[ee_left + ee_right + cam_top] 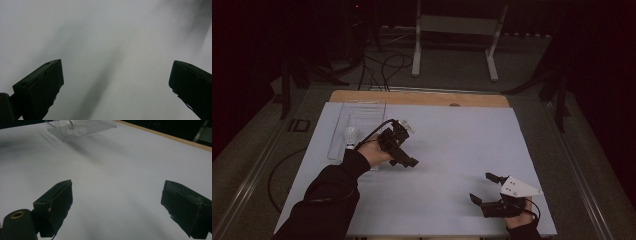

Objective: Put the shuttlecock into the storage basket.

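We hold our left gripper (404, 150) out mid-left, jaws spread wide; our right gripper (482, 187) sits near-right, likewise agape.

A dim room: grey floor (447, 65) with trailing cables (382, 67), and a white metal stand (457, 30) beyond the table (462, 145).

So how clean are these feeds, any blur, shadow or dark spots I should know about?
High view: the room beyond the table is very dark, and the white sheet alone is well lit. Left gripper view: soft, with smeared diagonal shadows between the open fingers. Right gripper view: sharper, the clear tray readable at the top, with faint shadow streaks on the sheet.
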A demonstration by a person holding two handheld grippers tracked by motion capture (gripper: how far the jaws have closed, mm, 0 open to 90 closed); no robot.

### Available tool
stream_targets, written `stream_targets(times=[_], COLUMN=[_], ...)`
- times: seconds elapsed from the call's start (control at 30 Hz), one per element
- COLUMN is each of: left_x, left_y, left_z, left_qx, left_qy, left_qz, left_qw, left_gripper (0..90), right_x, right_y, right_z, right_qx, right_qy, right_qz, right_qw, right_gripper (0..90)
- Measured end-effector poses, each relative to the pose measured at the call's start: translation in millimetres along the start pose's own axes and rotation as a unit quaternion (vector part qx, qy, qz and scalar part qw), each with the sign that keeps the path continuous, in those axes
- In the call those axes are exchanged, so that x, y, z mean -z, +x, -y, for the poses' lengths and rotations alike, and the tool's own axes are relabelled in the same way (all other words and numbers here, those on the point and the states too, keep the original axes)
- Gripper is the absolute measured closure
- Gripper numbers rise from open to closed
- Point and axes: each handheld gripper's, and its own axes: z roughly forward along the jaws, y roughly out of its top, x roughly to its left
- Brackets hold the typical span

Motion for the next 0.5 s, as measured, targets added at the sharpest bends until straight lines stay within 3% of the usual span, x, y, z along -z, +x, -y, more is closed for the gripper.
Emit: stream_targets(times=[0.1,0.23,0.5], left_x=[-5.4,-12.0,-19.0], left_y=[-3.1,-8.2,-16.6], left_z=[2.8,7.1,18.3], left_qx=[-0.004,-0.02,-0.035], left_qy=[-0.002,0.0,-0.003], left_qz=[0.003,-0.012,0.0], left_qw=[1.0,0.9997,0.9994], left_gripper=[0.3,0.2,0.1], right_x=[0.2,0.2,0.1], right_y=[-0.1,-0.2,-0.1], right_z=[0.0,0.1,-0.2], right_qx=[0.0,-0.001,0.0], right_qy=[-0.001,-0.001,-0.001], right_qz=[0.001,0.001,0.001], right_qw=[1.0,1.0,1.0], right_gripper=[10.4,10.4,10.4])
